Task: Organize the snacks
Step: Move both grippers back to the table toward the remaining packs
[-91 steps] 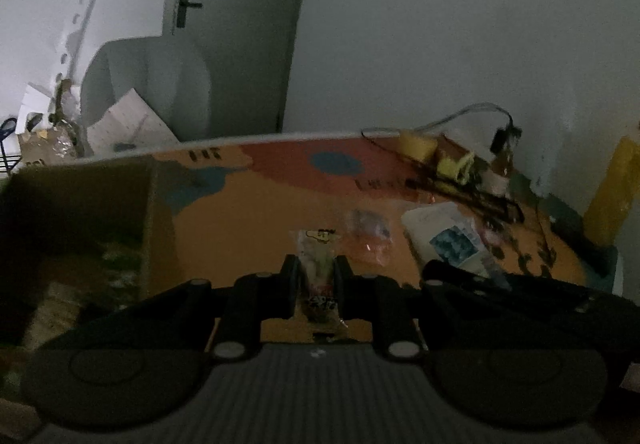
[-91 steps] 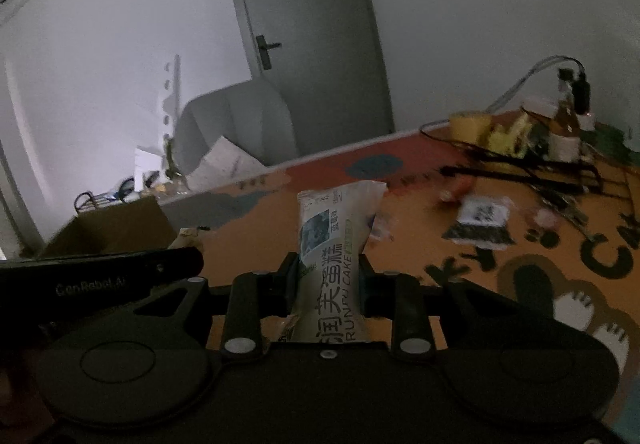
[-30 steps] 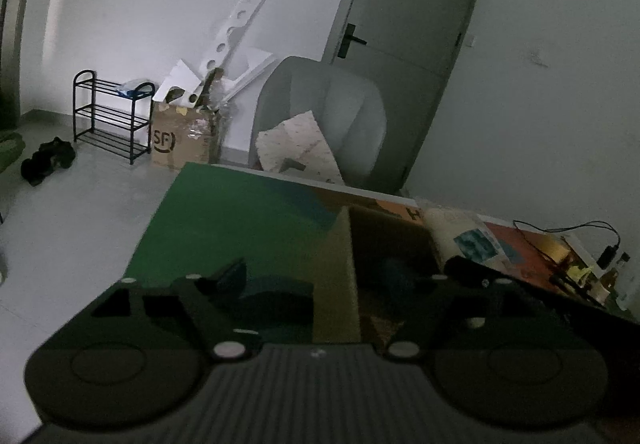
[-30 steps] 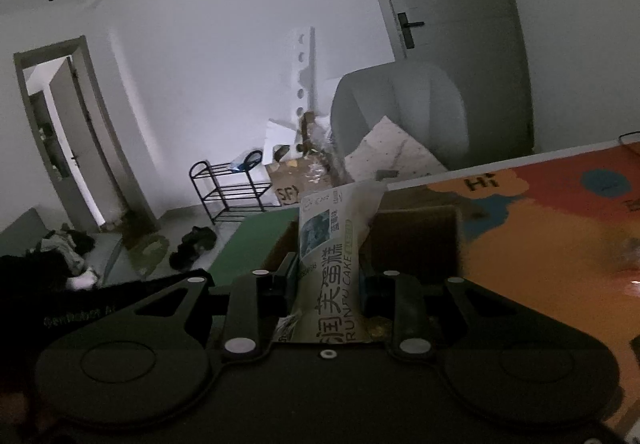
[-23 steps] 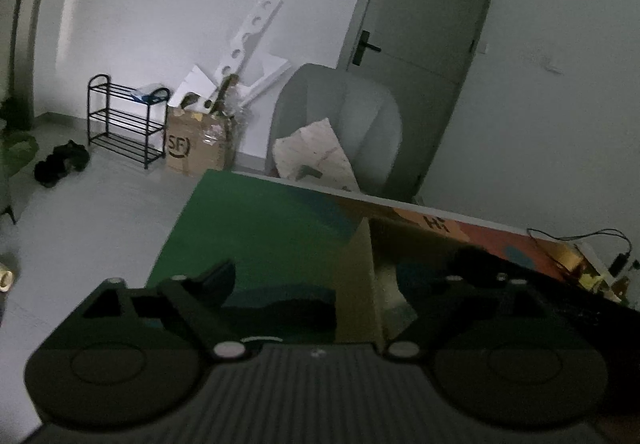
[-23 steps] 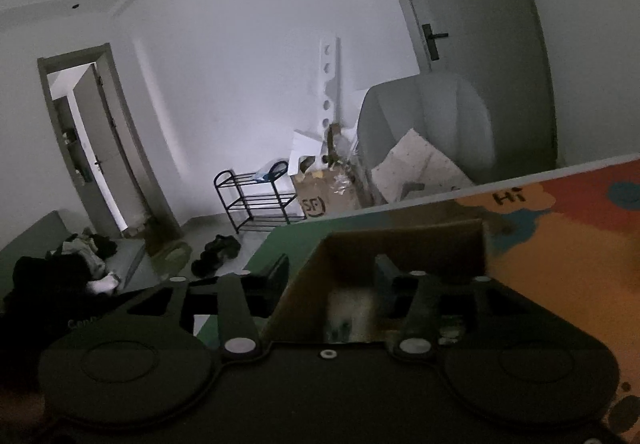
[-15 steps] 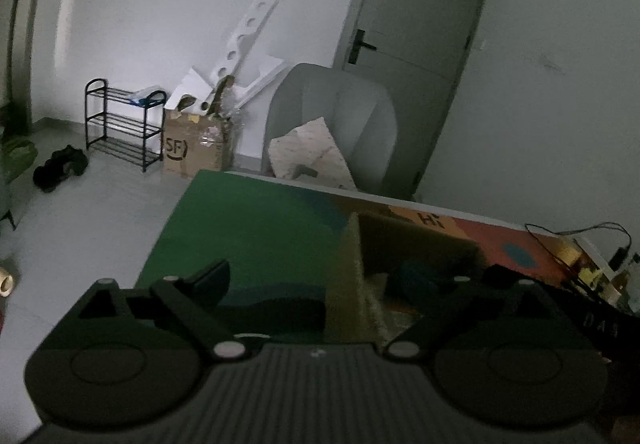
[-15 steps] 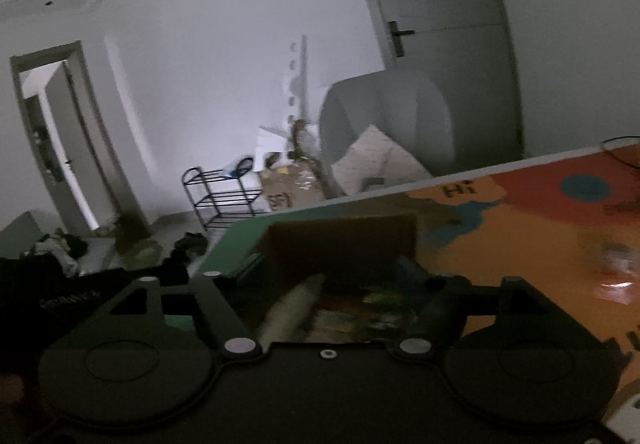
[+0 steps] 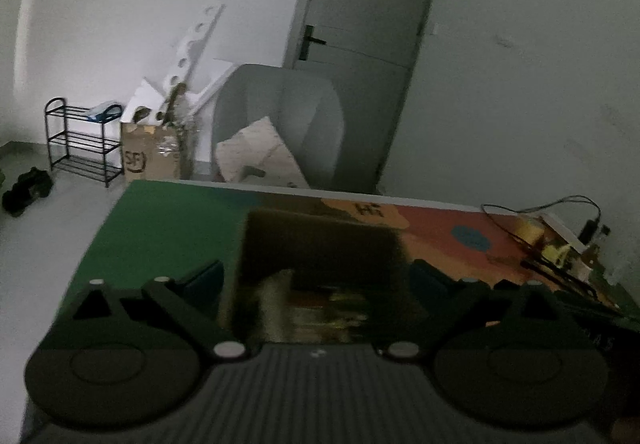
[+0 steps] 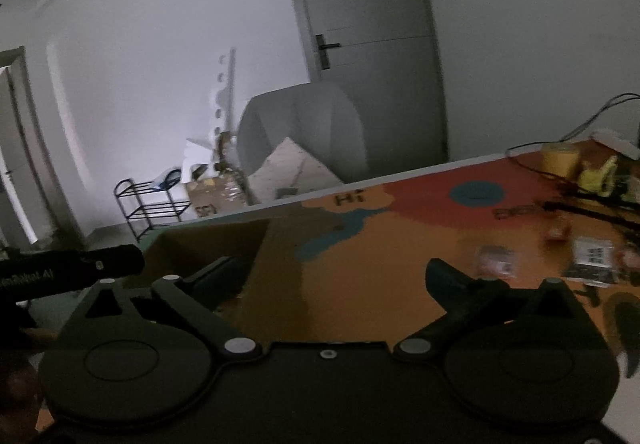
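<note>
In the left camera, my left gripper (image 9: 316, 276) sits low in the frame with its two fingers spread wide and nothing between them. Right past the fingers, in the middle of the frame, is the brown box (image 9: 320, 240). It is open on top. Down inside it I see blurry snack packets (image 9: 312, 308), pale and yellow ones, but I cannot tell what each one is. The box stands on the mat (image 9: 160, 228), where the green part meets the orange part. Far off, near the top middle, a gray chair (image 9: 280, 116) stands in front of a door (image 9: 360, 56).

In the right camera, my right gripper (image 10: 332, 276) is low in the frame too, fingers wide apart and holding nothing. The box (image 10: 208, 244) is at the lower left, beside the left finger. More small snack packets (image 10: 496, 260) lie on the orange mat at the right, near a dark packet (image 10: 592, 260). A yellow tape roll (image 10: 560, 160) and black cables (image 10: 592, 204) sit farther back at the right edge.
</note>
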`<state>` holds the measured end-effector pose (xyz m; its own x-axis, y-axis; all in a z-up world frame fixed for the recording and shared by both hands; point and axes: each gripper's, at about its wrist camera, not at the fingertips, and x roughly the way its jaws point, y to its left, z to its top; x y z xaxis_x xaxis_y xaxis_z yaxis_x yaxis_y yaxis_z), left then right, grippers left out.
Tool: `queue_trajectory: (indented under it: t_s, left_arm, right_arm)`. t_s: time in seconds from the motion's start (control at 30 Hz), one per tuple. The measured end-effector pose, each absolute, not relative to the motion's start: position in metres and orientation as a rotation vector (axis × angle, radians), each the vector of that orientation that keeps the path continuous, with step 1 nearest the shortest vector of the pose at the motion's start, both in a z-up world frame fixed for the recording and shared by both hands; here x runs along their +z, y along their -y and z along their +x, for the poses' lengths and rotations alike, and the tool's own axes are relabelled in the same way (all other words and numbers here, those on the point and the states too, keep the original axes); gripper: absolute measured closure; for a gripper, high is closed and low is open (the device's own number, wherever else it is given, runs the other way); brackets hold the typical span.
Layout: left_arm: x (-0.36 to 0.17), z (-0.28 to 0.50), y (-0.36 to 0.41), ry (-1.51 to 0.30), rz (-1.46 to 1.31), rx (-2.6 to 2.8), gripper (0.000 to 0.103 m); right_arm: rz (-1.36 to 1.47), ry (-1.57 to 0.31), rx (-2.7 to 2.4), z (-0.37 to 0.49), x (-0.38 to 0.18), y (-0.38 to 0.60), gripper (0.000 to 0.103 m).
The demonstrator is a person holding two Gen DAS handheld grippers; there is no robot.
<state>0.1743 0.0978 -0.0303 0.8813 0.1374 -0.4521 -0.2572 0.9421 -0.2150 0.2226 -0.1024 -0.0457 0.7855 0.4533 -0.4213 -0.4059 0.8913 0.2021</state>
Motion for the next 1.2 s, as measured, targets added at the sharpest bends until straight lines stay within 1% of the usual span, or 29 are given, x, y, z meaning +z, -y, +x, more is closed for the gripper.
queue_trajectory:
  t_s: [0.73,1.2]
  left_arm:
    - [-0.035,0.244,0.019,-0.508,-0.205,0.024,0.004]
    - [-0.061,0.293,0.069,-0.575,-0.175,-0.024,0.005]
  right_arm:
    - [0.179,-0.497,0.230,0.247,-0.067,0.227,0.000]
    - [0.187,-0.531,0.185,0.278,-0.092,0.267,0.000]
